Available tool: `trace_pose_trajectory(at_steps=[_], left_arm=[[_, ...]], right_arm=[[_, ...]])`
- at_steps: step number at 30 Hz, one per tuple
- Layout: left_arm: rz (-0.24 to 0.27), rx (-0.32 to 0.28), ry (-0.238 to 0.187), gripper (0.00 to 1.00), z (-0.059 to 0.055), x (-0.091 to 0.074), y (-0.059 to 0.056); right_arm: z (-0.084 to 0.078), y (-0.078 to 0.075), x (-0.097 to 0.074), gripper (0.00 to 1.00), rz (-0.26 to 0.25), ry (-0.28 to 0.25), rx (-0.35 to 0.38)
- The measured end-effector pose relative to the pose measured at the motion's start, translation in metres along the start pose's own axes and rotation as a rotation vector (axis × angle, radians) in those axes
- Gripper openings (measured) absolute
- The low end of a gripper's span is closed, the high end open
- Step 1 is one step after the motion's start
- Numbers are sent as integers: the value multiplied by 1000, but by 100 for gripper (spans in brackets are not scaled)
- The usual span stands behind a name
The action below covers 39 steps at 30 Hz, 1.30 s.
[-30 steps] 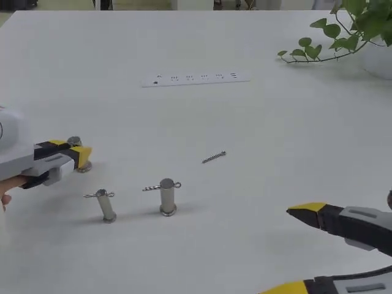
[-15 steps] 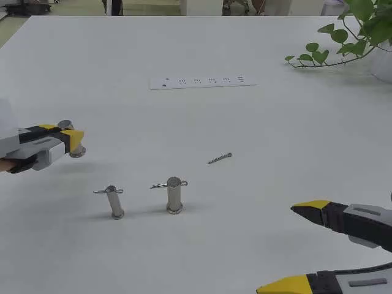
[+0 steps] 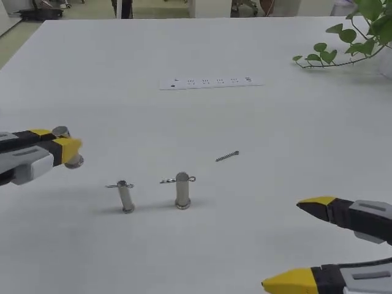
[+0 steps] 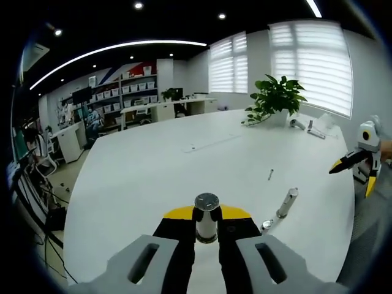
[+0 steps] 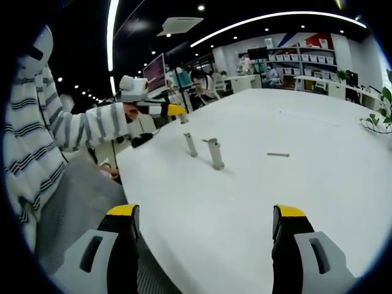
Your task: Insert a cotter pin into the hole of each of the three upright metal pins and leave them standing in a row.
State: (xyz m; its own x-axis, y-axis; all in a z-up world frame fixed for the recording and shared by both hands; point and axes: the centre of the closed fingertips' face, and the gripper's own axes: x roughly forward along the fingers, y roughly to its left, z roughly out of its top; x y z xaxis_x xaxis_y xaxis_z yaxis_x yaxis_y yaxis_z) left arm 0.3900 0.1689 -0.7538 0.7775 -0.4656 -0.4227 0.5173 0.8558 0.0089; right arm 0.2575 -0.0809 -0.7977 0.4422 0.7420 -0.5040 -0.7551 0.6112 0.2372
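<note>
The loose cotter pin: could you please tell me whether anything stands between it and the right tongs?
Nothing visible does: only bare table lies between the open right tongs and the loose cotter pin.

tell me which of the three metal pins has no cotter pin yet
The held pin, in the left gripper; the thin pin and the thick pin standing free both carry one.

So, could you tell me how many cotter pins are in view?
3. One cotter pin is through the thinner upright metal pin, a second cotter pin through the thicker metal pin beside it, and a third cotter pin lies loose on the table beyond them.
</note>
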Motion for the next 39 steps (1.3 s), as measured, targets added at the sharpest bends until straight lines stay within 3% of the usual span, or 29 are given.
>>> trace_pose_trajectory(at_steps=[2,3,8,11,17,19,21,22,30,34,36,37,39], left_arm=[[3,-13,10,11,-3,-5,-4],[7,-55,10,11,-5,-8,-10],[-10,-63,20,11,-16,-14,-38],[-20,-110,24,11,-22,-14,-51],[-35,-88,62,11,-35,-6,-70],[-58,-61,93,11,-42,-2,-80],[-71,20,118,11,-49,2,-88],[-73,4,122,11,-51,5,-93],[-76,-3,150,11,-60,18,-106],[-76,-77,149,11,-63,22,-110],[-71,-56,156,11,-65,25,-113],[-65,-13,172,11,-68,25,-113],[-58,-2,173,11,-70,26,-117]], right_arm=[[0,-1,0,91,-6,0,1],[0,-2,0,91,-10,-3,4],[1,-4,1,91,-15,-10,9],[1,-4,1,91,-16,-11,9],[1,-3,2,91,-16,-16,9],[0,-3,3,91,-13,-17,16],[-1,-2,4,91,-9,-10,18],[-3,-2,4,91,-8,-2,16],[-3,-1,3,91,-6,6,10],[-3,0,3,91,0,5,20],[-4,0,3,91,-1,5,24],[-4,-1,3,91,-2,5,24],[-4,0,3,91,-3,5,24]])
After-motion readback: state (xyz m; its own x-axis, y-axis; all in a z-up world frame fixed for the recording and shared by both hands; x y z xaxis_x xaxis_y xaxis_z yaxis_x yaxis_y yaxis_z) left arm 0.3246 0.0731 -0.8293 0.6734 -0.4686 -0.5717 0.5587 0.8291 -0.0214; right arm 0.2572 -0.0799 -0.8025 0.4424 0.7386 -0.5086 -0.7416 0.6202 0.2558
